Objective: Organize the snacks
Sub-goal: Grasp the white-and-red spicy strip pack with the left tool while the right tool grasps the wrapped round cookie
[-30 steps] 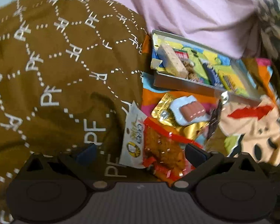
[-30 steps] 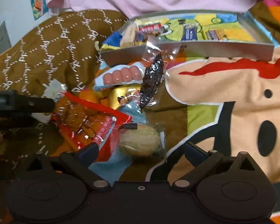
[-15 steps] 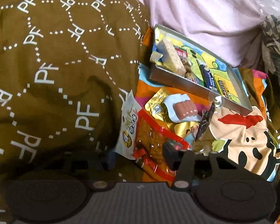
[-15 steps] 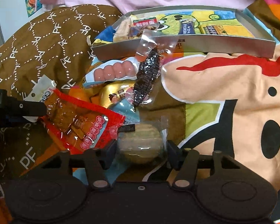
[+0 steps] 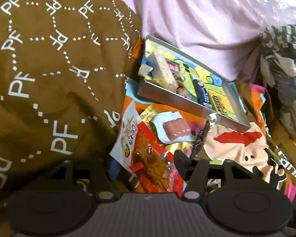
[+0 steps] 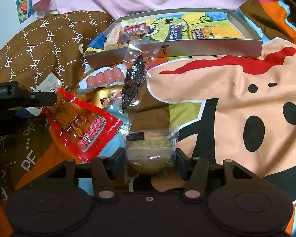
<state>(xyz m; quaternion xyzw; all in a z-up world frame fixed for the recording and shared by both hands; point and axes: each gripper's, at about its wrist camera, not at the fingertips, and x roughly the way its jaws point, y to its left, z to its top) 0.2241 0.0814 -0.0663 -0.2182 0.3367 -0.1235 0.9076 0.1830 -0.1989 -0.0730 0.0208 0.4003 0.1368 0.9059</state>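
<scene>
On the bed's cartoon blanket (image 6: 227, 102), a shallow silver tray (image 6: 187, 48) is lying with a printed cartoon floor. It is holding four snacks that can be counted: one pale crumbly bar (image 6: 112, 37) at its left end, one red-labelled packet (image 6: 135, 29) beside that, one dark blue stick (image 6: 175, 32) and one yellow packet (image 6: 200, 32).

Six more snacks are lying loose in front of the tray: one red packet (image 5: 154, 164), one white packet (image 5: 126, 136) just beside it, one pale blue sausage pack (image 5: 173, 130), one gold packet (image 6: 103, 100), one dark snack in clear wrap (image 6: 133, 81) leaning on the tray wall, and one round cake (image 6: 148, 144) in clear wrap.

The right tongs (image 6: 150, 158), having just been closing, are pinching the round cake from both sides. The left tongs (image 5: 147, 164) have just been opening, with the red packet sitting between their fingers; whether they are pressing it, I cannot tell. A brown patterned quilt (image 5: 49, 79) is bunching up at the left.
</scene>
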